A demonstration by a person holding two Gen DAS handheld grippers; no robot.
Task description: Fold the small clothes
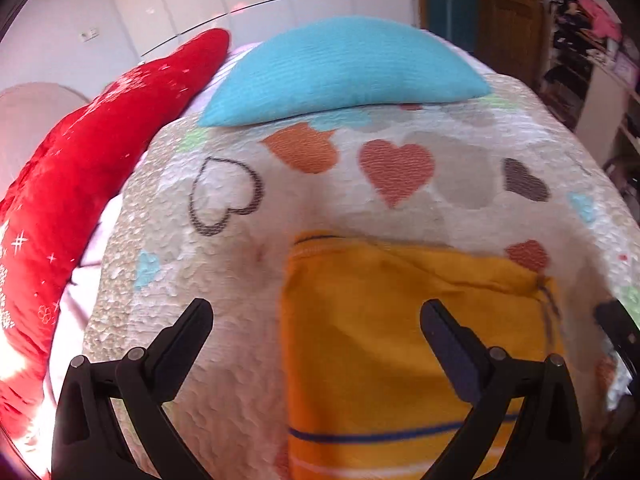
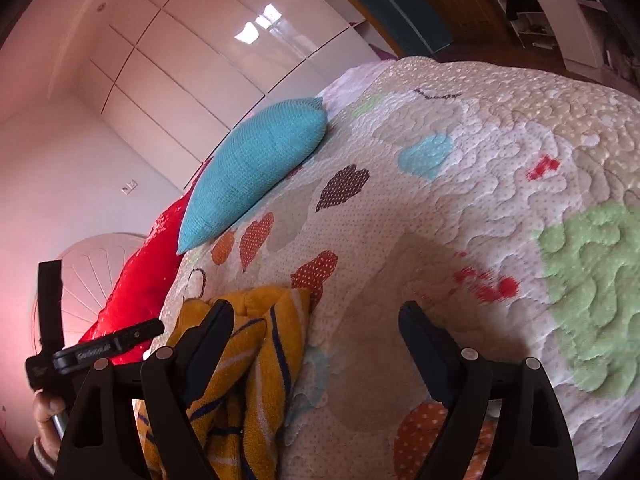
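A small yellow garment with blue and white stripes (image 1: 384, 344) lies flat on the heart-patterned quilt (image 1: 224, 248). My left gripper (image 1: 316, 316) is open above the garment's left edge, its right finger over the cloth. In the right wrist view the garment (image 2: 256, 344) looks bunched at the lower left. My right gripper (image 2: 316, 316) is open and empty over the quilt (image 2: 460, 200), its left finger in front of the garment. The left gripper's body (image 2: 100, 348) shows at the far left there.
A turquoise pillow (image 1: 344, 68) and a red sequined cushion (image 1: 92, 160) lie at the head of the bed. White glossy wardrobe doors (image 2: 192, 60) stand behind. Shelves with clutter (image 1: 588, 40) are at the far right. Bare quilt lies right of the garment.
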